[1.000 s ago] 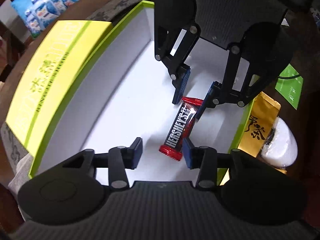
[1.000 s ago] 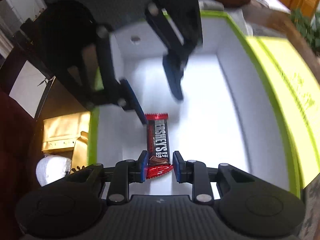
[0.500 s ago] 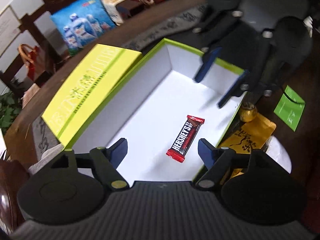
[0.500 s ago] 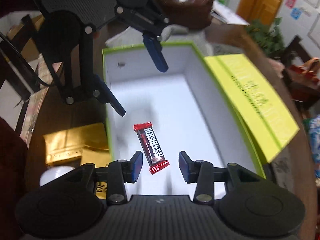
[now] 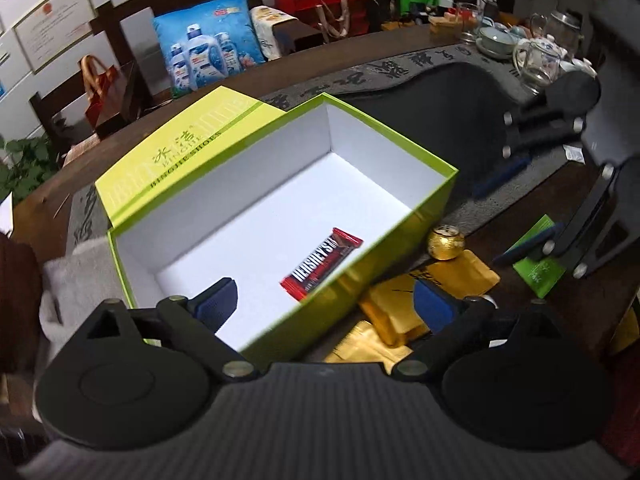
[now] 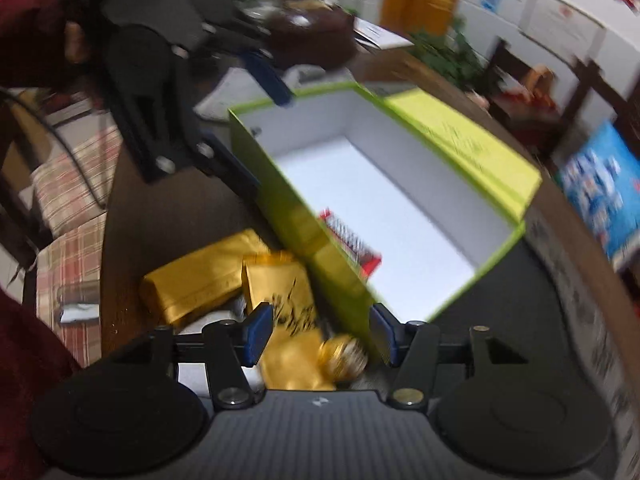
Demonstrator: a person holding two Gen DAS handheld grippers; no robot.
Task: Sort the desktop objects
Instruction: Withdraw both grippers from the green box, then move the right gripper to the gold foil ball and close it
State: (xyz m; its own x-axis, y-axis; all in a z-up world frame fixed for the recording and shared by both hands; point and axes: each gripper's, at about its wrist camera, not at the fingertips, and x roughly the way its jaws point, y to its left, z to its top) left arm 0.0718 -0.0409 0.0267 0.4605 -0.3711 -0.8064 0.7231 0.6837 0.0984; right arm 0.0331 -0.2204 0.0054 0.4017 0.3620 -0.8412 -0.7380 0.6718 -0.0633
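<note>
Inside the box (image 5: 400, 140) lies the chocolate bar (image 5: 322, 266); left gripper (image 5: 326, 302) and right gripper (image 6: 320, 332) are both opening and empty, so next approach the gold pouches (image 6: 200, 280) squarely, clear of the box wall.

Chocolate bar (image 5: 322, 265) in box (image 5: 432, 160); lid (image 5: 176, 152) behind; pouches (image 5: 452, 276) beside box.

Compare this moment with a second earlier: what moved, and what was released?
The right tool let go of the chocolate bar, and both tools pulled up and back out of the green box; the left tool backed away too. Both sets of jaws are opening, with nothing gripped. The bar lies where it was, on the box floor; the lid and the gold packets outside have not moved.
</note>
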